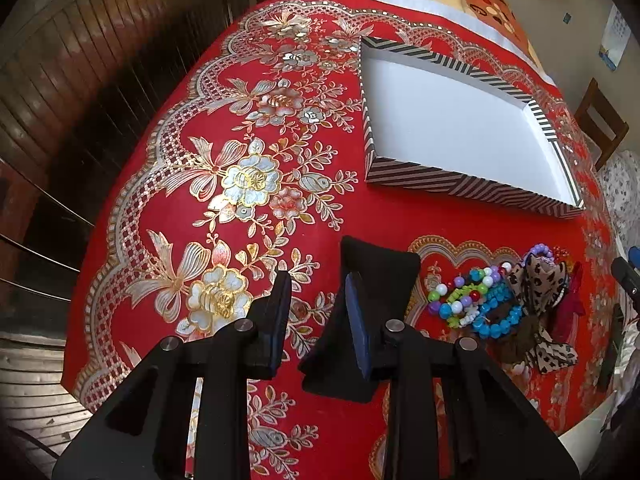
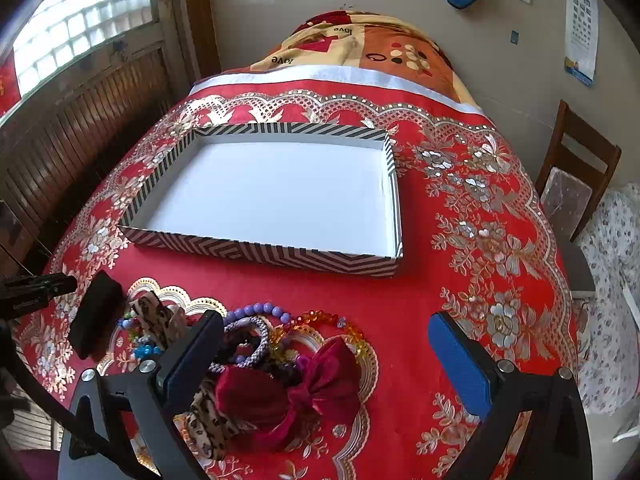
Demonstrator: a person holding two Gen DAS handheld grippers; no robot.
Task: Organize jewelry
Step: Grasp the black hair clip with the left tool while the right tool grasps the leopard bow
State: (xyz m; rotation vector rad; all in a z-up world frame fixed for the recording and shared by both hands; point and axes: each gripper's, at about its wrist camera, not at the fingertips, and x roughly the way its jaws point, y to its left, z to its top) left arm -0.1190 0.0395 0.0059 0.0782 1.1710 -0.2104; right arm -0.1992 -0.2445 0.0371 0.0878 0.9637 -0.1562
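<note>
- Hovering over the red floral tablecloth (image 1: pixel 248 216), the left tongs (image 1: pixel 316 304) stand partly apart with nothing between the pads, only cloth showing in the gap.
- The right tongs (image 2: pixel 324 344) gape wide above the jewelry pile (image 2: pixel 256 344), gripping nothing; the left finger (image 2: pixel 192 360) hangs over the pile's near-left part, and the blue-padded right finger (image 2: pixel 460 364) is over bare cloth to the right.
- The pile lies on the near part of the tabletop, on a gold heart motif: a dark red velvet bow (image 2: pixel 296 392), a leopard-print bow (image 2: pixel 154 316), a purple bead bracelet (image 2: pixel 256 312), amber beads (image 2: pixel 320 320) and a grey woven bangle (image 2: pixel 252 336).
- From the left wrist view the same heap lies to the right of the left tongs, with blue beads (image 1: pixel 500 312) and multicoloured beads (image 1: pixel 464 288) showing.
- A shallow striped box (image 2: pixel 256 254) with a white inside sits farther away than the pile, apart from it and holding nothing.
- A wooden chair (image 2: pixel 576 168) stands at the right, off the tabletop.
</note>
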